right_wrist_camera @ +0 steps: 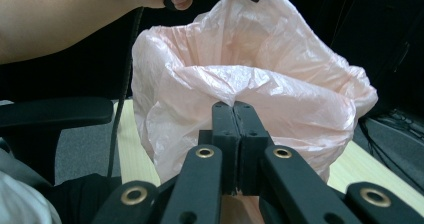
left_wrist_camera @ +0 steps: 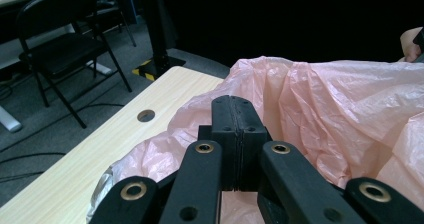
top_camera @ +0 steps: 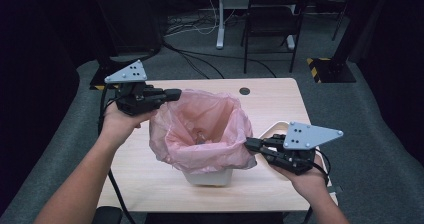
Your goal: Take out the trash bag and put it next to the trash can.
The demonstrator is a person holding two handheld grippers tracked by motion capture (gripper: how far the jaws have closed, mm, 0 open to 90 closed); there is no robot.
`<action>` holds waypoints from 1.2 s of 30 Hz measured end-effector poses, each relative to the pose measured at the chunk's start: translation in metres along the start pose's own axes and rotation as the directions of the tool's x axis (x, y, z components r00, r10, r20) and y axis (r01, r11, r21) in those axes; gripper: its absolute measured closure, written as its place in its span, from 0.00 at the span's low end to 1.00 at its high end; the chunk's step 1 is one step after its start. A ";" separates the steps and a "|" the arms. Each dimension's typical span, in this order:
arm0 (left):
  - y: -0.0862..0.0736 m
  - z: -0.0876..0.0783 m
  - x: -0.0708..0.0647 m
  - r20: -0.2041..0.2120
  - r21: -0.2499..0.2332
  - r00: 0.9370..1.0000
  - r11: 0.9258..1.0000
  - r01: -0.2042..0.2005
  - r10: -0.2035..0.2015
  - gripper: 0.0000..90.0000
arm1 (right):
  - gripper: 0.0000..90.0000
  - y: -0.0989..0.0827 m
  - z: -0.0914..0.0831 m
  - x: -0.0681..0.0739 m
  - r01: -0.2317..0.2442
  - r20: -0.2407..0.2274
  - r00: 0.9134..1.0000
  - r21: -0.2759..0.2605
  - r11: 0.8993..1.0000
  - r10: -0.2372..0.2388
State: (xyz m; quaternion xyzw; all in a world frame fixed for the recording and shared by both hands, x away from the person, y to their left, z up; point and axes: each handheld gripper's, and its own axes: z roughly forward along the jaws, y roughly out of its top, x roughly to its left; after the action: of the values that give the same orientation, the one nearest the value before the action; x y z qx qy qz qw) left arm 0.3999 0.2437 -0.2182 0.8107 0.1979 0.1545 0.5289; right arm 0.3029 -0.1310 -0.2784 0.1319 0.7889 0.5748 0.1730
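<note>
I have the left tool (top_camera: 171,95) and right tool (top_camera: 252,144) each clamped on opposite rims of the pink bag (top_camera: 200,129), which lines the white bin (top_camera: 210,177) mid-surface (top_camera: 150,174). Pulling unevenly could tear the film or tip the bin.

- The bag (top_camera: 202,129) is translucent pale pink, creased with lighter pink-white folds.
- The bin (top_camera: 210,177) under it is white.
- The table (top_camera: 270,101) is light wood with a fine pale grain, and a dark round hole (top_camera: 244,91) sits in its top.
- The left gripper (top_camera: 172,94) is black, topped by a grey plate with small dark holes.
- The right gripper (top_camera: 249,144) is black too, with the same grey plate; brass-coloured rings mark its joints in the right gripper view.
- The floor (top_camera: 380,149) is grey carpet.
- The chair (top_camera: 272,19) is black.
- A yellow-and-black striped marking (top_camera: 316,66) edges a black stand base.
- White cables lie on the far floor.
</note>
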 end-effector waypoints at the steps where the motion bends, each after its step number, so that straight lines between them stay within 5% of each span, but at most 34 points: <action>1: 0.002 -0.001 -0.001 0.004 -0.004 1.000 1.000 -0.002 0.002 0.99 | 0.99 0.003 -0.001 0.000 0.008 0.002 1.000 -0.003 1.000 -0.008; 15: 0.026 -0.016 -0.010 0.027 -0.050 0.999 0.998 -0.025 0.026 0.99 | 0.99 0.037 -0.003 -0.004 0.064 0.019 0.998 -0.043 0.997 -0.063; 36: 0.021 -0.013 -0.025 0.119 -0.079 0.993 0.997 -0.012 0.021 0.99 | 0.99 0.067 0.042 -0.014 0.094 -0.035 0.995 -0.047 0.994 -0.096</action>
State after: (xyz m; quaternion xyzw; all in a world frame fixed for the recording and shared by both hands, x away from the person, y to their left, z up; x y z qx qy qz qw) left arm 0.3752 0.2345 -0.1944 0.7989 0.1530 0.1176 0.5697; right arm 0.3341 -0.0802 -0.2250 0.0795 0.7840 0.5861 0.1884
